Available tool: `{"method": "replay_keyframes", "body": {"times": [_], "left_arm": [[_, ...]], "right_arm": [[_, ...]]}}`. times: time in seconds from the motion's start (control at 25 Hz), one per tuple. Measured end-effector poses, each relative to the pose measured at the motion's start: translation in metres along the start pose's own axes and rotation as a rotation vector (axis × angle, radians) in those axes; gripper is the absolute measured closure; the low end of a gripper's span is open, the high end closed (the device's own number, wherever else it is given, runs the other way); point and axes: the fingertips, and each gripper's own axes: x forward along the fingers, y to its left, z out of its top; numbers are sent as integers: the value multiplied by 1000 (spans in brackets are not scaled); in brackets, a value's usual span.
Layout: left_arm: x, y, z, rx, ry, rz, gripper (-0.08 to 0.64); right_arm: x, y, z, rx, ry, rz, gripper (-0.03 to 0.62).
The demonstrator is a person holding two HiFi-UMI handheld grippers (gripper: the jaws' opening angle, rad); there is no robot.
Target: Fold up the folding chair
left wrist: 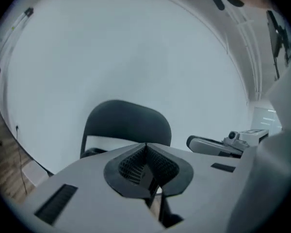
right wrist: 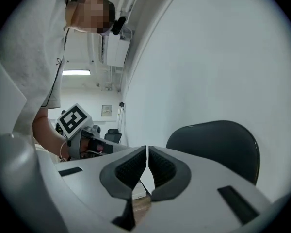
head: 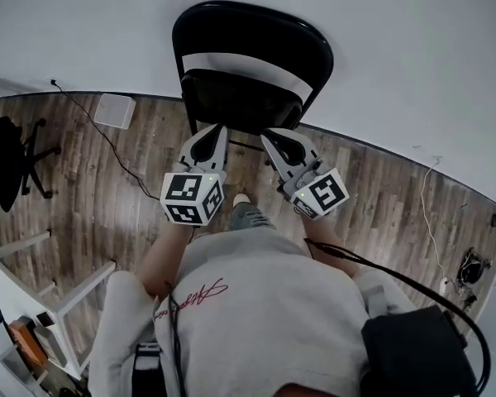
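Observation:
A black folding chair [head: 248, 64] stands unfolded against the white wall, its seat facing me. My left gripper [head: 217, 131] hovers just in front of the seat's left front edge, jaws shut with nothing between them. My right gripper [head: 269, 136] hovers by the seat's right front edge, also shut and empty. In the left gripper view the chair's backrest [left wrist: 126, 123] rises behind the closed left gripper [left wrist: 146, 147], and the right gripper [left wrist: 213, 144] shows at the side. In the right gripper view the chair backrest [right wrist: 218, 142] lies beyond the closed right gripper [right wrist: 148, 149]. Neither gripper touches the chair.
A black office chair [head: 12, 160] stands at the far left on the wood floor. A white box [head: 114, 110] sits by the wall with a cable [head: 107, 143] running from it. A white frame [head: 33, 279] stands at lower left; cables [head: 430, 213] trail at right.

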Motion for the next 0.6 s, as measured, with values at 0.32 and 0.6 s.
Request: {"method": "replay_keyframes", "body": {"times": [0.32, 0.6], "left_arm": [[-106, -19, 21, 194, -174, -55, 543], [-200, -20, -8, 186, -172, -138, 543]], "right_arm": [[-19, 98, 36, -122, 6, -35, 568], [-41, 182, 41, -112, -39, -106, 577]]}}
